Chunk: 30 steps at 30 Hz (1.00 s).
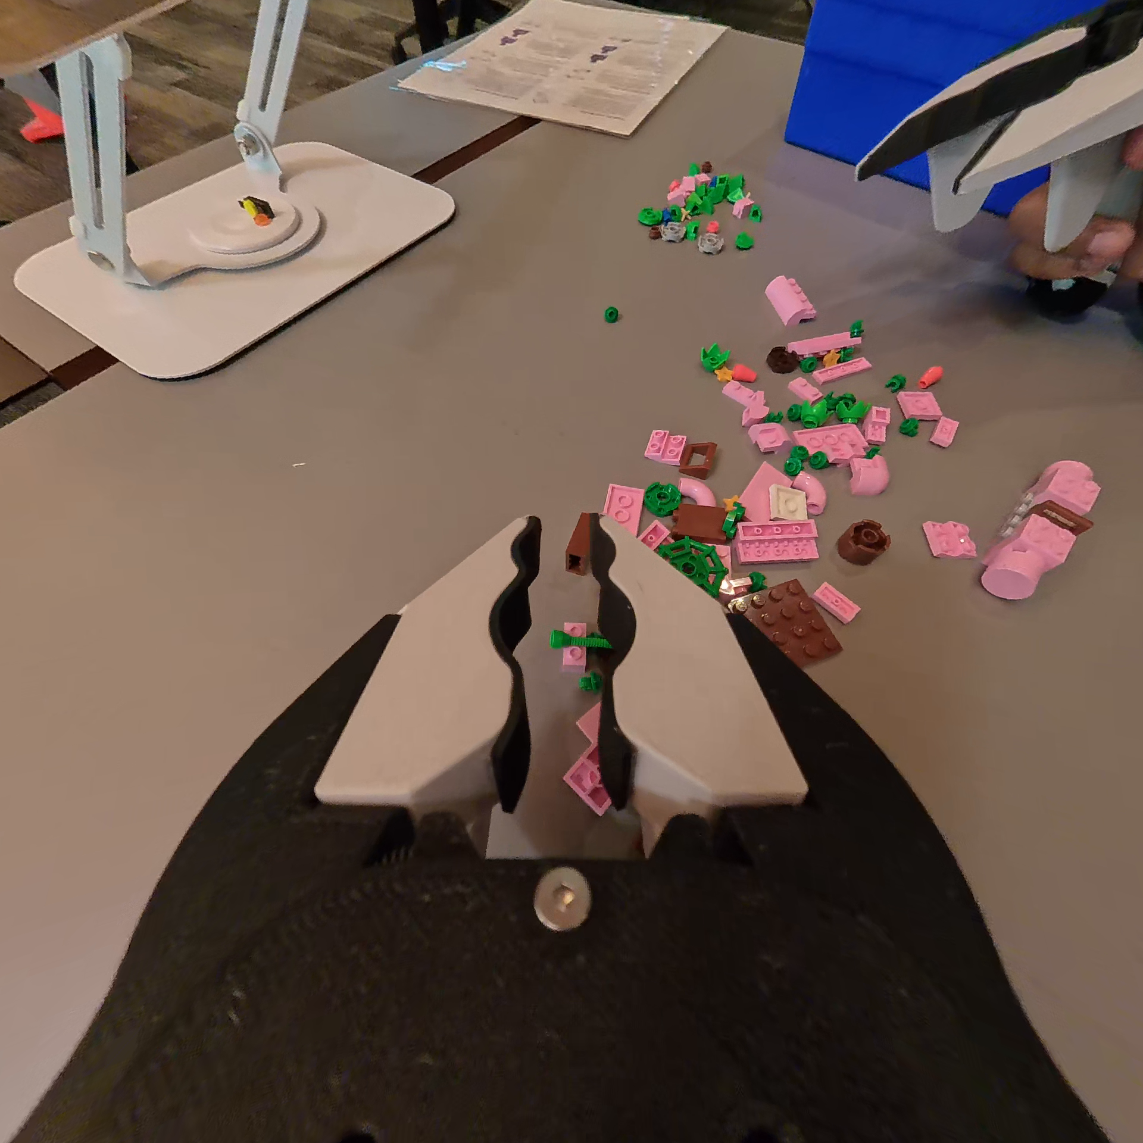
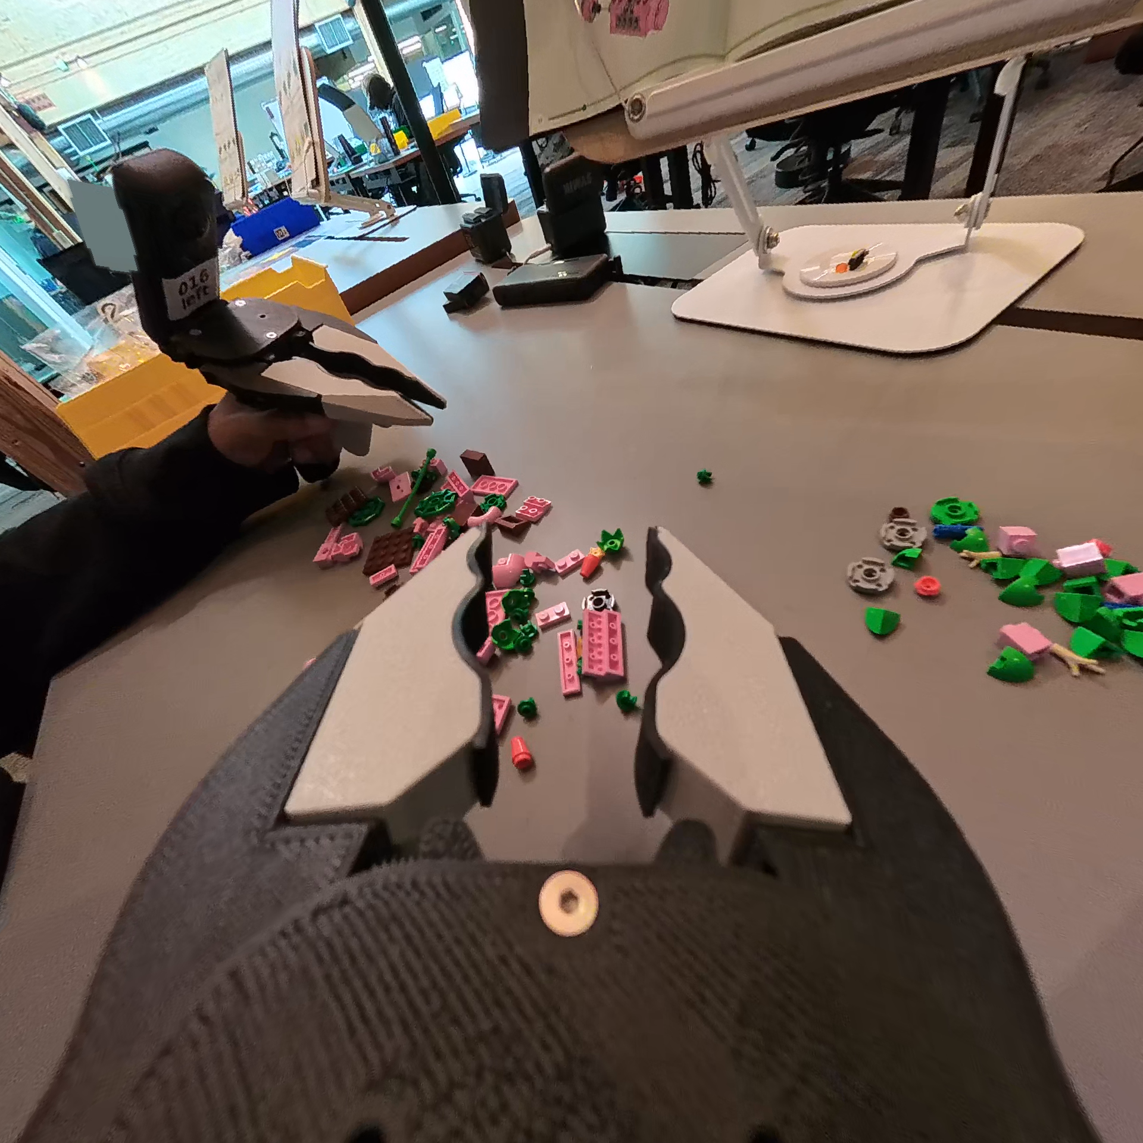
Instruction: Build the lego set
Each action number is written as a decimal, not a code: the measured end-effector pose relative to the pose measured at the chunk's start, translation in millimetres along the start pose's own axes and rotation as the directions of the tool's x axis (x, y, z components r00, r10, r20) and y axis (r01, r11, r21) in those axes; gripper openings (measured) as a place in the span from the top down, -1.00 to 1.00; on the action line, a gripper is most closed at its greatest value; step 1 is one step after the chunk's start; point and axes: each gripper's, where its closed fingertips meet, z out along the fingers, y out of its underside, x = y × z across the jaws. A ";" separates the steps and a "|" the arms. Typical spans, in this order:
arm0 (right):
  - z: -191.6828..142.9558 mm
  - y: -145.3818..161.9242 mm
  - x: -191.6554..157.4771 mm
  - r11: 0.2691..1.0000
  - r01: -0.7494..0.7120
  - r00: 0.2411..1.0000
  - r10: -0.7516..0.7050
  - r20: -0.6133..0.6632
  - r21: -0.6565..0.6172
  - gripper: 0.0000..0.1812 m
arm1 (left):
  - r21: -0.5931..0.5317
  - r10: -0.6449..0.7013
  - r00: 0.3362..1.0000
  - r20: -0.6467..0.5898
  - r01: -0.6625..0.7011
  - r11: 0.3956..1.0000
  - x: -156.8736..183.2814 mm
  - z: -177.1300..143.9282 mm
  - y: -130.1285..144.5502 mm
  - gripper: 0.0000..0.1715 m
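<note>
Left tool (image 1: 566, 526), narrowly parted, grips nothing; right tool (image 2: 569, 538) gapes wide above pink plastic bricks (image 2: 601, 643) at twelve o'clock: picking stage.

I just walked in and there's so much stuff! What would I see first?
Probably the scatter of pink, green and brown lego pieces across the grey table. Next, the left claw hovering over them with a small brown piece at its tips. Farther back stands a white stand.
</note>
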 end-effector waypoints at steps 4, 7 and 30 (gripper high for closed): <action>-2.3 -4.2 1.2 1.000 0.006 1.000 -0.005 -0.010 0.022 0.48 | -0.007 0.007 1.000 0.003 -0.007 1.000 0.3 0.9 1.1 0.85; -2.9 -5.1 1.4 1.000 0.010 1.000 -0.009 -0.014 0.026 0.48 | -0.021 0.025 1.000 0.002 -0.025 0.999 2.8 2.9 2.8 0.86; -4.7 -15.6 -17.1 0.998 0.011 0.999 -0.014 0.036 0.070 0.48 | -0.312 0.096 0.992 -0.081 -0.117 0.943 64.9 75.1 4.9 0.87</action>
